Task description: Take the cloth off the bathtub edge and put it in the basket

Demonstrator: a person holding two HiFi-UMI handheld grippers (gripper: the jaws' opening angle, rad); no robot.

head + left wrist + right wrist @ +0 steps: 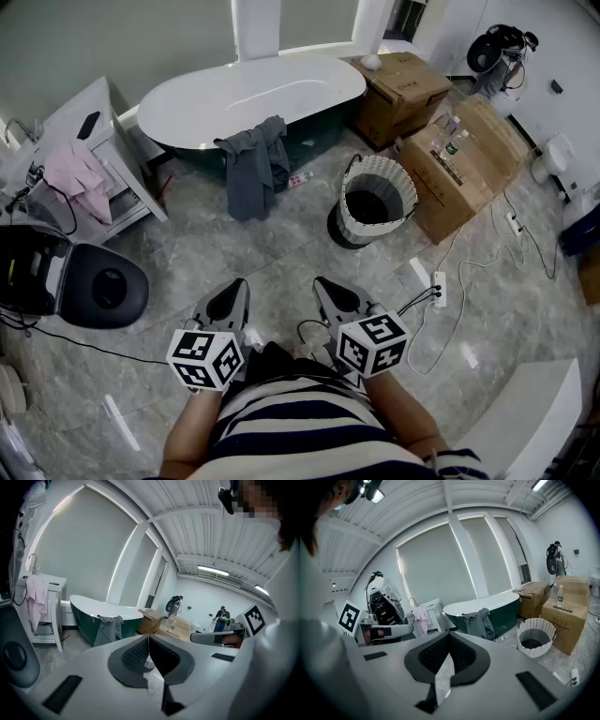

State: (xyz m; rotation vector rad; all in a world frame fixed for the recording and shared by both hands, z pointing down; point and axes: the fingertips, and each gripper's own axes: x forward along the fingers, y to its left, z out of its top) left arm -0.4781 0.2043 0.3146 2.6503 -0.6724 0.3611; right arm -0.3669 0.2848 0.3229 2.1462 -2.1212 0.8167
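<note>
A grey, marble-patterned tiled floor (281, 258) fills the room. At the far side stands a white oval bathtub with a dark green shell (253, 94), and a crumpled grey cloth (253, 169) hangs over its near edge down to the floor. To its right, on the floor, sits a white woven basket (353, 223), with brown cardboard boxes (403, 89) beyond. Near the person, the left gripper (230, 302) and right gripper (335, 296) are both closed and empty.

Readable text: none in any view.
Marker cubes (204, 358): black-and-white square patterns only, with no letters or digits.
Cardboard boxes (473, 169): any print is too small to read.
Bottle (453, 148) on one box: green label, illegible.
</note>
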